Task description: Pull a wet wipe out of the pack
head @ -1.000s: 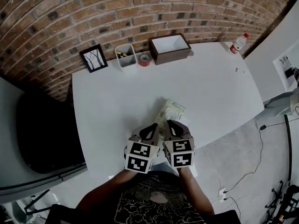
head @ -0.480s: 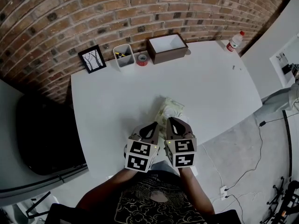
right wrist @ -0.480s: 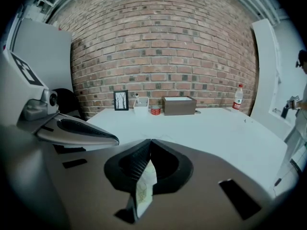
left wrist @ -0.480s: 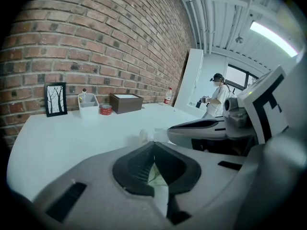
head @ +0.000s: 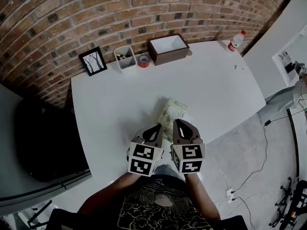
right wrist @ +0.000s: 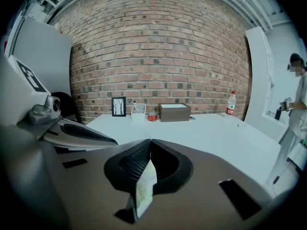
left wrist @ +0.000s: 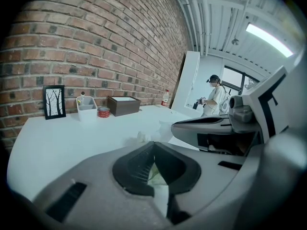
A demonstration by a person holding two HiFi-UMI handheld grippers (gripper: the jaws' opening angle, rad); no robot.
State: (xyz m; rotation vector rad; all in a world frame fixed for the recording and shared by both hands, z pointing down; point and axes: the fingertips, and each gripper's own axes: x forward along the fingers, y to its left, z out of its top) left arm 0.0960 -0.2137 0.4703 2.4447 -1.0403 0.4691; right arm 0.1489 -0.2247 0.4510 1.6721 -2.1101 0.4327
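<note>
1. Because the counter is smooth and bare around the work, nothing would brake the pack if it slid. A hard tug toward the near edge could carry it off.
2. The left claw and the right claw sit side by side at the near edge. Each is closed on a thin, pale, green-tinted fold that looks like part of the pack. Only the gripper views show those pinches; from the head view they cannot be read.
3. The pack lies close to the near edge, just beyond the claw tips. Only the head view shows its whole outline. If both pinches hold wrapper film, I judge that pulling could tear it or lift the whole pack rather than free a wipe. I cannot tell whether either fold is actually a wipe.
4. The brown box and the bottle stand along the far edge, well clear.
</note>
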